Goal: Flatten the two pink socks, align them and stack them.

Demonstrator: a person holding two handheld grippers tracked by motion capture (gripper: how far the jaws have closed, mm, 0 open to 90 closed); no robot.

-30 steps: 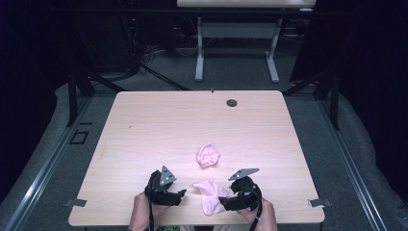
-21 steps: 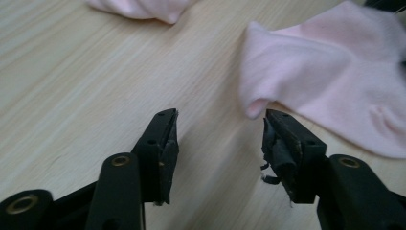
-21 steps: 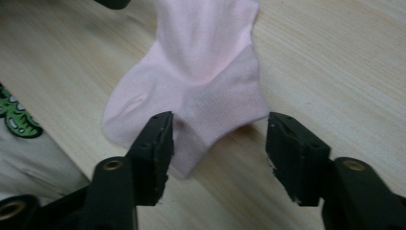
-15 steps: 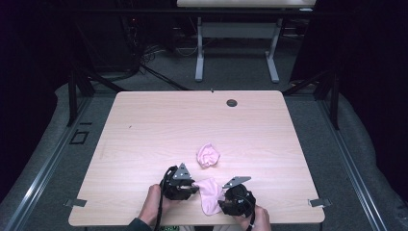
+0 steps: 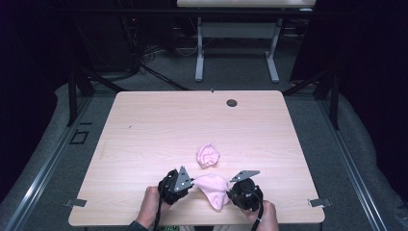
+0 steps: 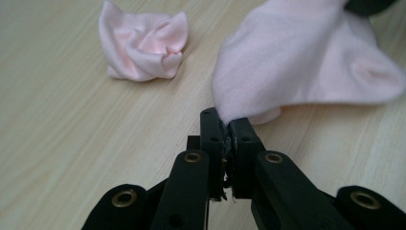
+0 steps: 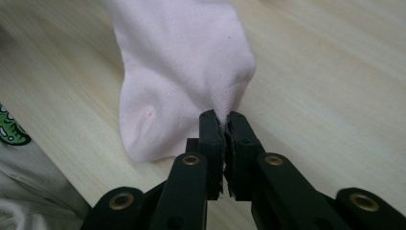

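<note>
Pink sock [image 5: 212, 188] stretched between both grippers, near front edge of table [image 5: 144, 125].
Left gripper [image 6: 229, 130] clamped on one edge, right gripper [image 7: 226, 123] on other.
Cloth light, soft, limp; hold at hem.
Second sock [image 5: 209, 155] crumpled just beyond.

We see a light wooden table [image 5: 159, 125] standing on grey carpet [image 5: 351, 159], with dark surroundings on both sides. Behind it stands a white-legged desk [image 5: 235, 43], and black cables [image 5: 144, 57] lie tangled on the floor near it
</note>
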